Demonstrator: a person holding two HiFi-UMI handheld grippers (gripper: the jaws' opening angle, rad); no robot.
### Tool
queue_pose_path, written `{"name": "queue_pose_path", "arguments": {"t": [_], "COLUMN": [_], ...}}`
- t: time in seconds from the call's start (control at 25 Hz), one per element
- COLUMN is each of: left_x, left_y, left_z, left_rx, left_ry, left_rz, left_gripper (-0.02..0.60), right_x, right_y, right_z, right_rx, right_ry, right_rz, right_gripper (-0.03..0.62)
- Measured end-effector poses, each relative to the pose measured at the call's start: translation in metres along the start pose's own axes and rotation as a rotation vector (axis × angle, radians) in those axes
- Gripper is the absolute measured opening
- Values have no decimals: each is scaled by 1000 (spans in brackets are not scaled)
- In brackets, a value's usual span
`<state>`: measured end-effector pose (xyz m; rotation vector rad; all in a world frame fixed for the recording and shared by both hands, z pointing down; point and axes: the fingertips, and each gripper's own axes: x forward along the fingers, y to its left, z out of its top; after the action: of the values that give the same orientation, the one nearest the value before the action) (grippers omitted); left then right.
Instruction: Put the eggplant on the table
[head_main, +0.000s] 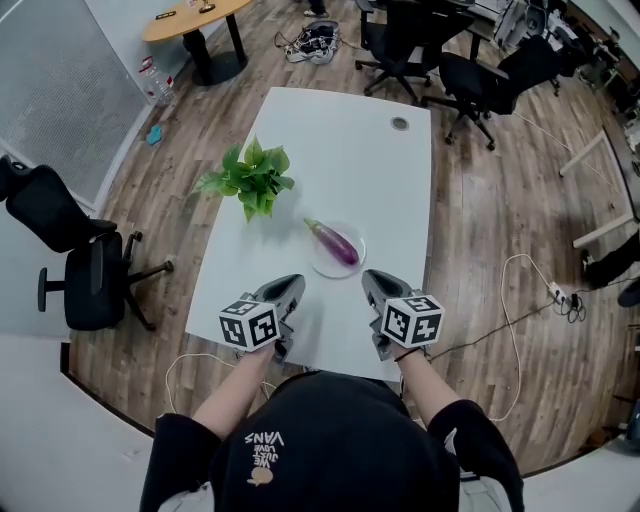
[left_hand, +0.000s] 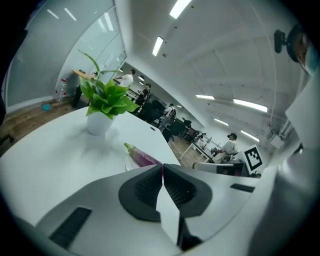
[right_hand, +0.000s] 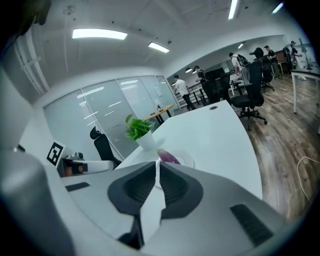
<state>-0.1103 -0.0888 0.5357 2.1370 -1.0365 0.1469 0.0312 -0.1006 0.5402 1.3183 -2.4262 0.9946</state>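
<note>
Leafy potted plant (head_main: 252, 180), black office chair (head_main: 85, 262), perhaps floor cables (head_main: 312, 40)

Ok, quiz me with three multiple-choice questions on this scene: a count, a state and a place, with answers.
1. How many plants stand on the table? A one; B two; C three.
2. The left gripper's jaws are: A wide apart; B together, empty; C shut on the eggplant.
3. The eggplant lies: A on the plate; B on bare table; C between jaws.
Answers: A, one plant shows; B, its own view shows them meeting on nothing; A, head view shows the plate under it.
</note>
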Motion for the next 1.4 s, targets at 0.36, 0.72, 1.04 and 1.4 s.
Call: {"name": "queue_pose_path", "arguments": {"t": [0.36,0.72,1.04,1.4], "left_x": [-17,-27,-29,-25], "left_y": [-31,-42,-48,-52], "left_z": [-21,-45,-37,-32], "left_rx": [92,119,174,173], "left_ry": [-32,-25,-73,-92], "left_rz": [-27,-11,-6,4], "left_gripper": [17,12,11,11], "right_x": [-39,-57,-61,-60], "right_y": [12,18,18,18], "right_z": [-28,-45,-33,-25], "right_rx": [-31,-83,-143,-157], "right_ry": [-31,-33,-85,-91], "right_rz": [0,-9,-22,-12], "right_gripper": [35,23,18,18]}}
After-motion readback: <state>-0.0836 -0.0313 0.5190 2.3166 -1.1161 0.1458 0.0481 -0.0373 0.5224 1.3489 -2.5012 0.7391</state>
